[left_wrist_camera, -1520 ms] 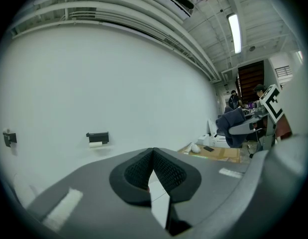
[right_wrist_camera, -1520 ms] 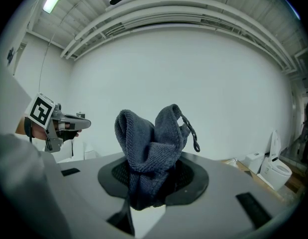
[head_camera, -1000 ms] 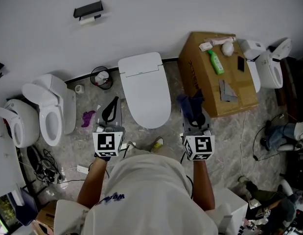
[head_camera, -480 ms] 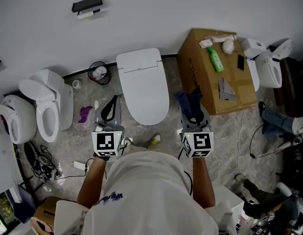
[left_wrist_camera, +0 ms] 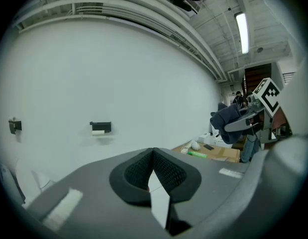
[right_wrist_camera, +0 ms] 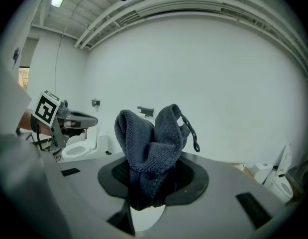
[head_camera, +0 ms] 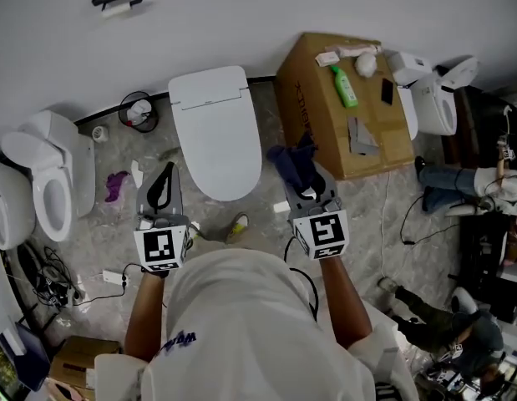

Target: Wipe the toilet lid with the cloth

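Observation:
The white toilet with its lid (head_camera: 215, 132) down stands against the wall, ahead of me between the two grippers. My right gripper (head_camera: 304, 184) is shut on a dark blue knitted cloth (head_camera: 293, 164), which bunches up above the jaws (right_wrist_camera: 153, 142) in the right gripper view. It hangs just right of the lid's front end, apart from it. My left gripper (head_camera: 161, 189) sits left of the lid over the floor, shut with nothing in it (left_wrist_camera: 153, 171).
A cardboard box (head_camera: 346, 111) with a green bottle (head_camera: 342, 86) stands right of the toilet. Another toilet (head_camera: 49, 178) is at the left, a small bin (head_camera: 137, 111) by the wall, a purple scrap (head_camera: 116, 185) and cables (head_camera: 49, 282) on the floor.
The view has shifted, so the toilet and box sit further left and higher in the frame. Both grippers keep their hold and their place beside the lid.

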Demonstrator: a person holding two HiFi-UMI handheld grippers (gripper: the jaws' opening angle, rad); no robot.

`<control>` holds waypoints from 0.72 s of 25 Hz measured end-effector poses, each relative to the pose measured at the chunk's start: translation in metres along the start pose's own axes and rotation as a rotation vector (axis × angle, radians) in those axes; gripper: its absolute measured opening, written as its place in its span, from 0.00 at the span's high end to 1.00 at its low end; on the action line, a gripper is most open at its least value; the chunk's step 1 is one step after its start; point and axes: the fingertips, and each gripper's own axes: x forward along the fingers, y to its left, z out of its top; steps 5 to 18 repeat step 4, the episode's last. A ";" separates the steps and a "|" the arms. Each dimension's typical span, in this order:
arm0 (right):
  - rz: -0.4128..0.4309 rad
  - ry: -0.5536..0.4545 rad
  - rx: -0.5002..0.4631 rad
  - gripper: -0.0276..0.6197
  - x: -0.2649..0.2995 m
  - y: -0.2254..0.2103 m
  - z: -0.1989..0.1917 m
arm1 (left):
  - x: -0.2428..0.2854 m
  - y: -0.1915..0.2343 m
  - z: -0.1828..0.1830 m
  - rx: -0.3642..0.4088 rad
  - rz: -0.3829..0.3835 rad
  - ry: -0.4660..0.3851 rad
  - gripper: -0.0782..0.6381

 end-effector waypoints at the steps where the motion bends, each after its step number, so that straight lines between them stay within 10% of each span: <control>1: 0.024 0.001 -0.025 0.74 0.006 0.000 0.004 | 0.001 0.004 0.000 0.002 0.010 -0.004 0.89; 18: 0.097 -0.011 -0.105 0.74 0.030 -0.004 0.023 | 0.005 0.018 0.005 0.012 0.048 -0.027 0.89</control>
